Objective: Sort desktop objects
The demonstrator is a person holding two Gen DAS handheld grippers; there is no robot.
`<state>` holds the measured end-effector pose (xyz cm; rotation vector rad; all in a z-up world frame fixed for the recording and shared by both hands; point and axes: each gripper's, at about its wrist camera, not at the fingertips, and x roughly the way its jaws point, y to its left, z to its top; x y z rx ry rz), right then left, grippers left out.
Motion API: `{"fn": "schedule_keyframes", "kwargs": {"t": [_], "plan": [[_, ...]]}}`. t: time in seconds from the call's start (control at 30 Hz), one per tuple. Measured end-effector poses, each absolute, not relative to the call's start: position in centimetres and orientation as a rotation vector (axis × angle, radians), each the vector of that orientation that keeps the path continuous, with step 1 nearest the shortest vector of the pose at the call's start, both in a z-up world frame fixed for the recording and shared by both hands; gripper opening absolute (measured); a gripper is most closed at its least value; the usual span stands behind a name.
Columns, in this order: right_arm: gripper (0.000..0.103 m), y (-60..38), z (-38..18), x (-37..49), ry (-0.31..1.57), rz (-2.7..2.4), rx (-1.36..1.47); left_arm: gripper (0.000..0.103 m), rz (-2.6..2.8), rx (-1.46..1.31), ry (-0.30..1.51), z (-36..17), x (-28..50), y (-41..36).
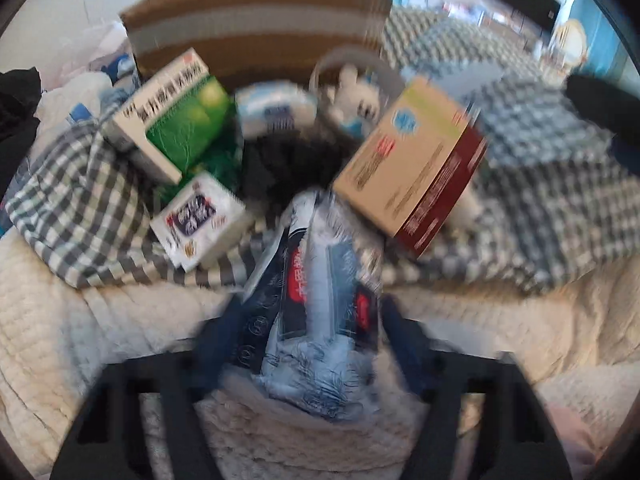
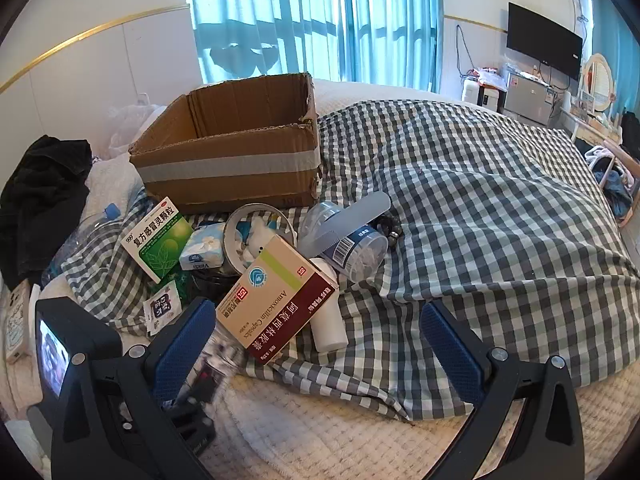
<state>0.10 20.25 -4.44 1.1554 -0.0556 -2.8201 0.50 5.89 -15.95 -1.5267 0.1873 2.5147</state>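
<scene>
The left wrist view is motion-blurred. My left gripper is shut on a blue-and-white plastic packet with red labels, held above the white quilted bedspread. Ahead lie a green medicine box, a small white packet and a tan-and-maroon amoxicillin box. My right gripper stands wide open with nothing gripped, just in front of the amoxicillin box and a white bottle. An open cardboard box stands behind the pile. The held packet shows blurred at lower left.
A checkered quilt covers the bed to the right. In the pile are a tissue pack, a round clear tub and a clear cup with a barcode. A black garment and a plastic bottle lie at the left.
</scene>
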Motion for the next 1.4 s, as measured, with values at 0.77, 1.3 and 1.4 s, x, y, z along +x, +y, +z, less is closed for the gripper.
{"fn": "schedule_keyframes", "kwargs": {"t": [0.77, 1.3, 1.4], "plan": [[0.103, 16.6, -9.1, -5.3, -0.314, -2.703, 1.427, 0.018, 2.933, -1.141, -0.133, -9.4, -6.3, -2.5], [0.083, 15.4, -13.4, -8.8, -0.372, -2.679, 1.503, 0.018, 2.922, -1.109, -0.177, -11.4, -6.5, -2.4], [0.083, 15.7, -13.0, -8.1, -0.384, -2.674, 1.471, 0.018, 2.952, -1.08, -0.146, -11.0, -6.1, -2.0]]}}
